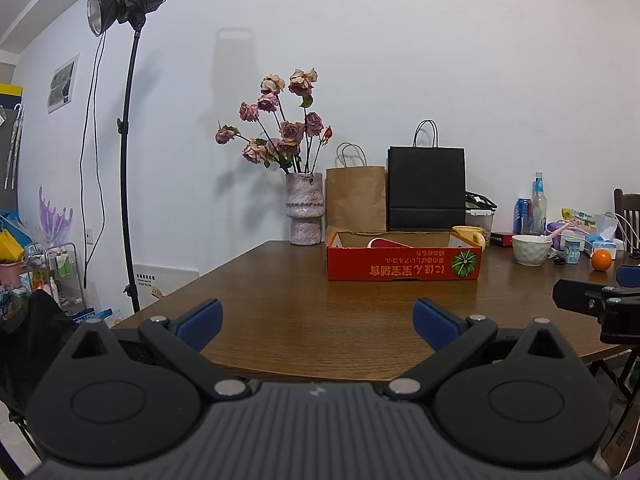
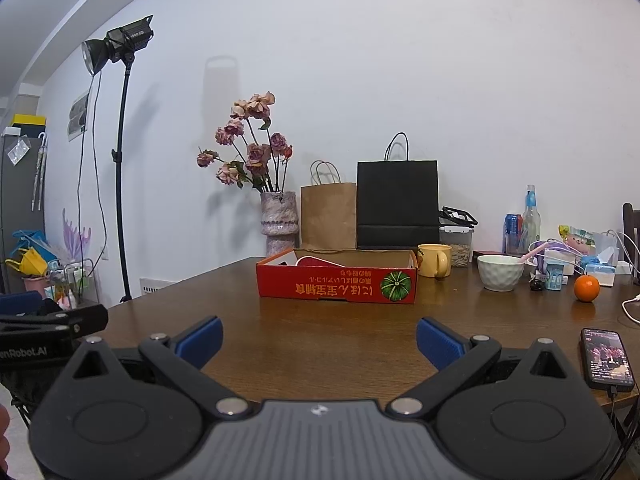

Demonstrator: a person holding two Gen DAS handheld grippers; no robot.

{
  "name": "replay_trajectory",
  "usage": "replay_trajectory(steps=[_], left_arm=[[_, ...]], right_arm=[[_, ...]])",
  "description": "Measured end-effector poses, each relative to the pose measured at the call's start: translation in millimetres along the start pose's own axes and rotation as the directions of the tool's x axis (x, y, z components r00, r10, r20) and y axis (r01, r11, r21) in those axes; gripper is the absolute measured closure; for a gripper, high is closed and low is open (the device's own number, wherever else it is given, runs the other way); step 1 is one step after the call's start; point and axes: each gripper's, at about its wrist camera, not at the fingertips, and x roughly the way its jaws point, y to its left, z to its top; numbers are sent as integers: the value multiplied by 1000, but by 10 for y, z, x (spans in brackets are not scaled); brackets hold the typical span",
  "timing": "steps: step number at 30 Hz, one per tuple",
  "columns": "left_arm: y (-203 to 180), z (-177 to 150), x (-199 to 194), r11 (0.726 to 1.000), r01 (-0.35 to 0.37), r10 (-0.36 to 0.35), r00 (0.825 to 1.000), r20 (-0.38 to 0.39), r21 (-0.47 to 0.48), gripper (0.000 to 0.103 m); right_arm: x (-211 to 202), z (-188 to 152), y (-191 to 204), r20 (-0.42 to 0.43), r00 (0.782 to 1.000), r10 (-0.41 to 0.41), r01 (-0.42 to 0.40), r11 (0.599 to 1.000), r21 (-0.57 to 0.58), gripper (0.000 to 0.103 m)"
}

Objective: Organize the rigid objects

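A red cardboard box (image 1: 404,266) (image 2: 338,286) stands open on the brown table (image 1: 320,312) (image 2: 320,344), with a red object inside. Behind it to the right is a yellow mug (image 1: 472,236) (image 2: 434,260), then a white bowl (image 1: 531,250) (image 2: 500,272) with a pink spoon and an orange (image 1: 601,260) (image 2: 587,288). My left gripper (image 1: 318,322) is open and empty above the table's near edge. My right gripper (image 2: 320,342) is open and empty, well short of the box. Each gripper shows at the other view's side.
A vase of dried roses (image 1: 306,208), a brown paper bag (image 1: 356,198) and a black bag (image 1: 426,188) stand at the wall. Bottles, a can and packets (image 2: 528,220) crowd the far right. A phone (image 2: 606,358) lies on cable at right. A light stand (image 1: 128,160) stands left.
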Motion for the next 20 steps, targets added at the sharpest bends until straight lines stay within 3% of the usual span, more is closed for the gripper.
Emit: replay_trajectory(steps=[15,20], left_arm=[[40,-39,74,1000,17,-17,1000,-17,-3,0],[93,-75,327,999,21,-24,997,-73,-32,0]], right_arm=[[96,-72,-25,-13,1000,-13,13,1000,-1,0],[266,-106,-122,-27,998,-57,57,998,1,0]])
